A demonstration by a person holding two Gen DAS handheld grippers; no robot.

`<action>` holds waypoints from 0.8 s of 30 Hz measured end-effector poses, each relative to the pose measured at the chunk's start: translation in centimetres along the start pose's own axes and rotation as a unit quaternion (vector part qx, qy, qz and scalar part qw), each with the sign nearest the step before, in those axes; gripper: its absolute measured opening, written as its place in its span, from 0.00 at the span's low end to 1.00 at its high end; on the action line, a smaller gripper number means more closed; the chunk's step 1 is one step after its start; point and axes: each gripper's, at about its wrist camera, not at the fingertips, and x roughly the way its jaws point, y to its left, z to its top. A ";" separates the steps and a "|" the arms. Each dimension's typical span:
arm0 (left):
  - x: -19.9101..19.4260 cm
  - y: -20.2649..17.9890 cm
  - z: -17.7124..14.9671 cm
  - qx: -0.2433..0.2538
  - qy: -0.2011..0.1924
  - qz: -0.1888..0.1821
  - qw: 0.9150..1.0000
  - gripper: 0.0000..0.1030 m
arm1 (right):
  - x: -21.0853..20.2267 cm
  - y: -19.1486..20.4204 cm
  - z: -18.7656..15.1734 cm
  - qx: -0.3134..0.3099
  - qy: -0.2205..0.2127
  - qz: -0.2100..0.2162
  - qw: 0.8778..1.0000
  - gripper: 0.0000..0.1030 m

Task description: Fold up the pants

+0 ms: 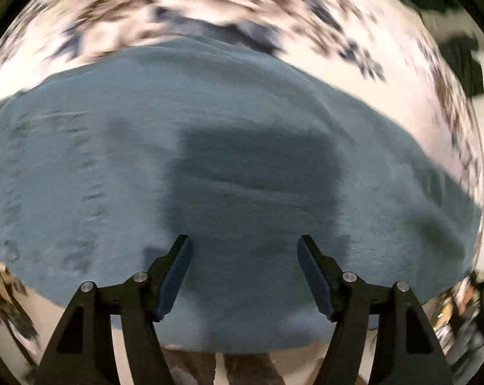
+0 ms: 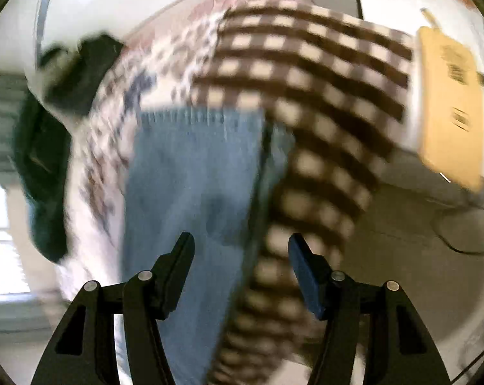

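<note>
Both views blurred. Pants (image 1: 210,160) lie flat on a patterned cover (image 1: 354,32), blue cloth filling most of the left view; the right view shows a long strip ending in a frayed hem (image 2: 190,117). Left hand-held gripper (image 1: 243,272) hangs jaws apart above them, empty; right hand-held gripper (image 2: 240,271) likewise. Risk: a pinch may take only 1 layer, or the checkered blanket (image 2: 306,73) touching the pants' right edge. Dark green cloth (image 2: 46,173) crowds the left; open floor (image 2: 402,256) right.

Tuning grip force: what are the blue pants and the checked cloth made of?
Blue pants: look like denim, matte, light-washed, with a frayed-looking fringe along the far edge; blur limits certainty. Checked cloth: soft woven or fleecy fabric, brown and cream squares, matte; weave unreadable.
</note>
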 end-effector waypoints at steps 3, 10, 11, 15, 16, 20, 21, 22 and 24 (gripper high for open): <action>1.8 -1.4 0.2 0.024 0.004 0.036 0.999 0.72 | 0.3 -0.3 1.8 -0.007 -0.028 0.027 0.999 0.56; 3.2 -0.2 2.2 -0.025 0.040 -0.018 0.999 1.00 | -0.1 -0.3 3.5 -0.027 -0.047 0.087 0.995 0.53; 3.5 -0.1 2.5 -0.032 0.048 -0.016 0.998 1.00 | 0.0 -0.1 3.3 -0.036 -0.047 0.093 0.994 0.53; 4.4 -0.3 3.5 -0.049 0.070 0.006 0.996 1.00 | 0.8 -0.1 3.1 -0.041 -0.024 0.102 0.994 0.53; 4.5 -0.4 3.7 -0.052 0.073 0.011 0.996 1.00 | 1.2 -0.3 2.8 -0.039 -0.018 0.101 0.994 0.52; 5.2 -1.5 4.9 -0.058 0.073 0.018 0.995 1.00 | 1.9 2.2 0.6 -0.109 0.012 0.117 0.987 0.48; 5.3 -1.7 5.2 -0.058 0.072 0.018 0.996 1.00 | 2.0 2.8 0.2 -0.124 0.012 0.107 0.986 0.48; 5.4 -1.8 5.5 -0.059 0.069 0.018 0.996 1.00 | 2.1 2.9 0.2 -0.124 0.008 0.102 0.987 0.47; 6.2 -3.0 6.0 -0.059 0.066 0.020 0.996 1.00 | 2.8 1.9 0.9 -0.082 0.002 0.115 0.990 0.48</action>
